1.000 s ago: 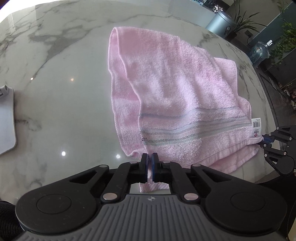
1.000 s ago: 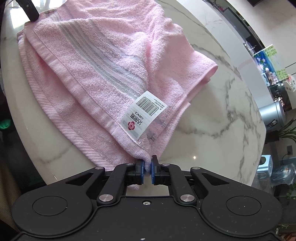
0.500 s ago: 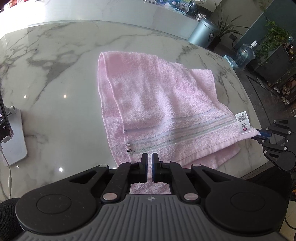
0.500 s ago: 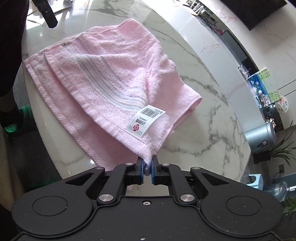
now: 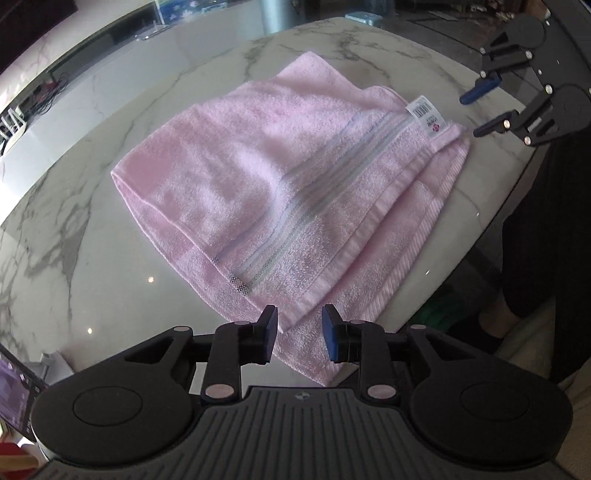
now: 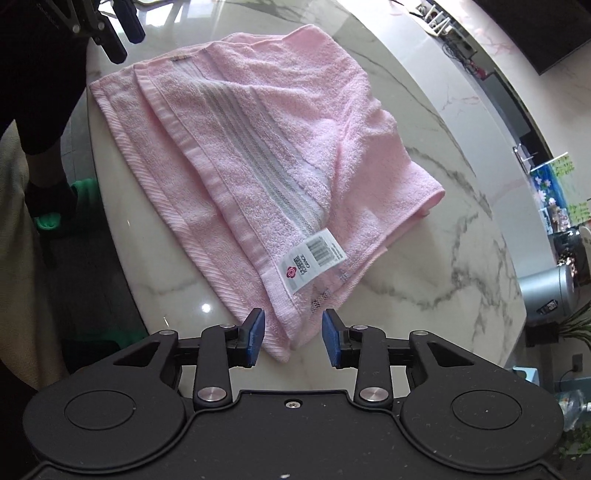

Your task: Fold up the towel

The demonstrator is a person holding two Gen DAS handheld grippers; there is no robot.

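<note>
Terrycloth pink towel [image 5: 288, 192] lies folded on glossy marble table [image 5: 74, 229], both grippers [image 5: 299, 334] [image 6: 292, 338] spread apart.

Place: we take it for a home living room.
Signs we see: marble table [image 6: 424, 206], potted plant [image 6: 576, 321], grey bin [image 6: 546, 291], wall-mounted dark screen [image 6: 546, 33].

The left gripper [image 5: 299, 334] is sitting at six o'clock in its own view, jaws standing apart. The right gripper [image 6: 292, 338] is likewise holding its blue pads [image 6: 255, 338] spread wide, showing at two o'clock in the left view.
</note>
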